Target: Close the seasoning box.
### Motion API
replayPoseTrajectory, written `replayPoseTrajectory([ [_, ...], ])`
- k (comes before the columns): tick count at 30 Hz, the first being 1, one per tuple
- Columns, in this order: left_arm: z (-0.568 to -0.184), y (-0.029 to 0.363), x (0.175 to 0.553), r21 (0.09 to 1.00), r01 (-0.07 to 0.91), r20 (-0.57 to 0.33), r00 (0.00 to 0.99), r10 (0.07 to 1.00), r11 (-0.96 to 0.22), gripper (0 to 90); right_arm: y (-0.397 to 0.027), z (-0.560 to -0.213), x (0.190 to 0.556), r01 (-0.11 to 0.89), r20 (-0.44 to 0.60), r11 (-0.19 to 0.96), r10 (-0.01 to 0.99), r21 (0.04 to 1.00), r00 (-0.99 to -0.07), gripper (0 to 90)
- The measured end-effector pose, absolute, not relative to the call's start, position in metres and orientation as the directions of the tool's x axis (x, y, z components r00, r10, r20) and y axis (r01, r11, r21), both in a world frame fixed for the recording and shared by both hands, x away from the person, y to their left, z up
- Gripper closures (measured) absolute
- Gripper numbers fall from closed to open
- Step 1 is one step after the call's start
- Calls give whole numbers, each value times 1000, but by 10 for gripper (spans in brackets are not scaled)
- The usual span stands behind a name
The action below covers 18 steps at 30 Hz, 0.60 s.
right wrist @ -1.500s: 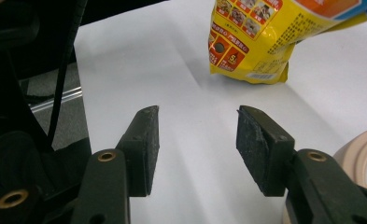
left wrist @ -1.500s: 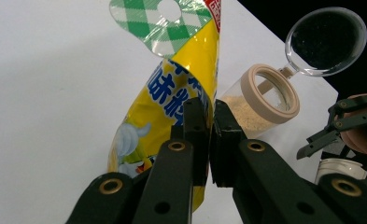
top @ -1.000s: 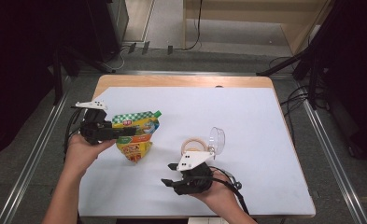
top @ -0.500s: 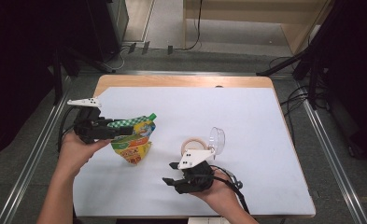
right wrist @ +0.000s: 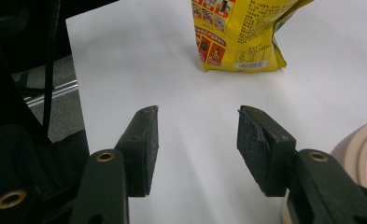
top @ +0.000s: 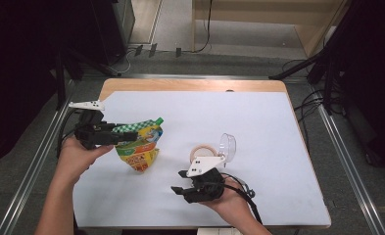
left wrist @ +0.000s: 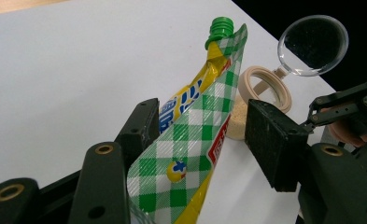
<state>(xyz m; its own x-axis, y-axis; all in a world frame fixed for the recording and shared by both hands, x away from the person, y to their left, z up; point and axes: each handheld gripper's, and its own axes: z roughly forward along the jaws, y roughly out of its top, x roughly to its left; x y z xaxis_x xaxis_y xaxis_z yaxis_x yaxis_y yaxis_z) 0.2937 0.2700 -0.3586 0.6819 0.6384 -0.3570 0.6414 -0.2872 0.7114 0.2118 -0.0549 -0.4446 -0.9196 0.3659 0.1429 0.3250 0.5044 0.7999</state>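
Note:
A yellow spouted pouch [top: 138, 144] with a green checked top and a green cap stands on the white table [top: 258, 112], left of centre. My left gripper [top: 124, 136] reaches in from the left with the pouch's top edge [left wrist: 195, 135] between its jaws. Those jaws have just been opening: the right pad [left wrist: 270, 135] stands clear of the pouch, and the left pad lies close beside it. My right gripper [top: 178, 188] hovers near the front edge. It is open with nothing between its pads [right wrist: 197, 126] and points toward the pouch's base [right wrist: 242, 32].
A beige round jar [top: 204, 152] with its clear hinged lid [top: 228, 145] flipped up sits right of the pouch, just behind my right hand. The same jar [left wrist: 265, 88] lies beyond the pouch in the left gripper view. Dark floor and cables surround the table.
The left gripper's jaws have spread apart around the pouch's top, and that hand has eased slightly left. The pouch stays standing. The right gripper has not moved.

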Motion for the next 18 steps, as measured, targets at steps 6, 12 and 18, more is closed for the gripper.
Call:
replayPoseTrajectory([
  [6,-354,273,295,713,645,-361,675,643,-276,450,-56,-444,212,325,140,511,368,796,-919,498],
  [12,-349,273,294,710,645,-350,671,653,-283,451,-56,-443,212,325,138,513,370,795,-919,498],
  [18,-346,274,297,705,649,-351,669,655,-286,446,-56,-443,212,330,143,512,370,793,-918,497],
])
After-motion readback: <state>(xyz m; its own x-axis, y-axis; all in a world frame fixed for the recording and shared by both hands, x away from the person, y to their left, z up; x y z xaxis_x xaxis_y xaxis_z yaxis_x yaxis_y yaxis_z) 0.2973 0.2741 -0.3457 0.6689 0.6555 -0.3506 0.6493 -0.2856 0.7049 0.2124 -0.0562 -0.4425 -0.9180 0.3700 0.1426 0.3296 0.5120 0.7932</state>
